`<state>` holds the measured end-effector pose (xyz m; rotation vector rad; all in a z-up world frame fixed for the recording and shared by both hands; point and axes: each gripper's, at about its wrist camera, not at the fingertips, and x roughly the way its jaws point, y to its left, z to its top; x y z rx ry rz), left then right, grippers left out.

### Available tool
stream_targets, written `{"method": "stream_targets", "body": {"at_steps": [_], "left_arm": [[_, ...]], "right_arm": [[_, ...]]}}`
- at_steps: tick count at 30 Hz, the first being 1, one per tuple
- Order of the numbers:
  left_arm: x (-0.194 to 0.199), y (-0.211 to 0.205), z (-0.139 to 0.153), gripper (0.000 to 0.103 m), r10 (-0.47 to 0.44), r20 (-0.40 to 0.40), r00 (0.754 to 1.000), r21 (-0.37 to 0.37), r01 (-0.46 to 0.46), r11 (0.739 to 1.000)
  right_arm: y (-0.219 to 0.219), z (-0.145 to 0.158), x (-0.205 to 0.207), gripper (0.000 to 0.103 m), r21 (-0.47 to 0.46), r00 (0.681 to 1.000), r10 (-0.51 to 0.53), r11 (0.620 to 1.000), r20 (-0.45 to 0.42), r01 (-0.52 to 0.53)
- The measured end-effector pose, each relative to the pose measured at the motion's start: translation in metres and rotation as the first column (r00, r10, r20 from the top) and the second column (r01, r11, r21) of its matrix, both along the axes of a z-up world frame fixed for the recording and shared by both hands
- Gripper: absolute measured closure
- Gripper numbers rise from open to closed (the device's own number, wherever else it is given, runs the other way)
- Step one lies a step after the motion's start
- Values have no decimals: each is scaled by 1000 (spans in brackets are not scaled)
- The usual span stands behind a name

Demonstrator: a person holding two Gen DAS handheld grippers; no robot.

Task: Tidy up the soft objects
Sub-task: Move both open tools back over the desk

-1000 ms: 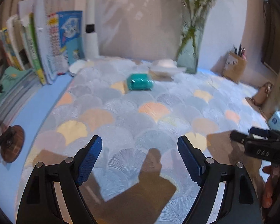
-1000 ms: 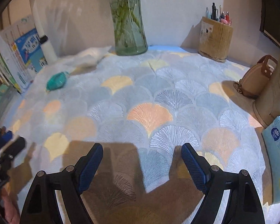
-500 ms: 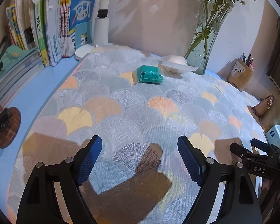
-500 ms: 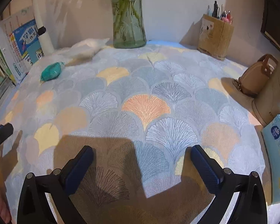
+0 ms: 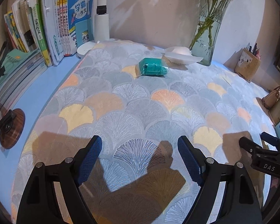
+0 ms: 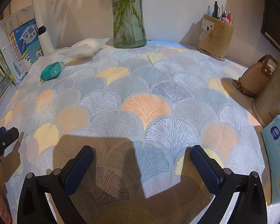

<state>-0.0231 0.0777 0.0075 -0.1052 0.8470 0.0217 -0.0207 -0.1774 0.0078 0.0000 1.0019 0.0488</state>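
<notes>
A teal wrapped soft pack (image 5: 153, 66) (image 6: 51, 71) lies on the fan-patterned cloth (image 5: 140, 112) (image 6: 145, 104) toward the back. A white plastic packet (image 5: 181, 57) (image 6: 85, 47) rests just behind it, beside the vase. My left gripper (image 5: 140, 157) hovers open over the near cloth, far short of the teal pack, with nothing between its blue pads. My right gripper (image 6: 141, 167) is open very wide over the near cloth, also empty. Each gripper's tip shows at the edge of the other's view.
A glass vase (image 5: 209, 31) (image 6: 129, 18) with green stems stands at the back. Books (image 5: 46, 28) line the left. A pen holder (image 6: 215, 37), brown pouch (image 6: 255, 80) and tissue pack (image 6: 279, 155) sit right. A white lamp base (image 5: 85, 49) is near the books.
My right gripper's jaws have spread wider apart. The left wrist view has tilted and shifted slightly, showing more of the books and the teal pack a little nearer.
</notes>
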Motion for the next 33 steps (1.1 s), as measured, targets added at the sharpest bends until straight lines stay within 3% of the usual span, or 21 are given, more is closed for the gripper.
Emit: {"method": "stream_targets", "body": {"at_steps": [11,29,33], "left_arm": [[2,-18,-3,21,-50,-26,998,83,52,995],[1,-13,-3,21,-52,-22,998,28,52,998],[4,-11,-2,21,-42,-53,998,20,43,999]], "right_arm": [[0,0,0,0,0,1000,0,1000,0,0],[0,0,0,0,0,1000,0,1000,1,0],[0,0,0,0,0,1000,-1,1000,1,1]]}}
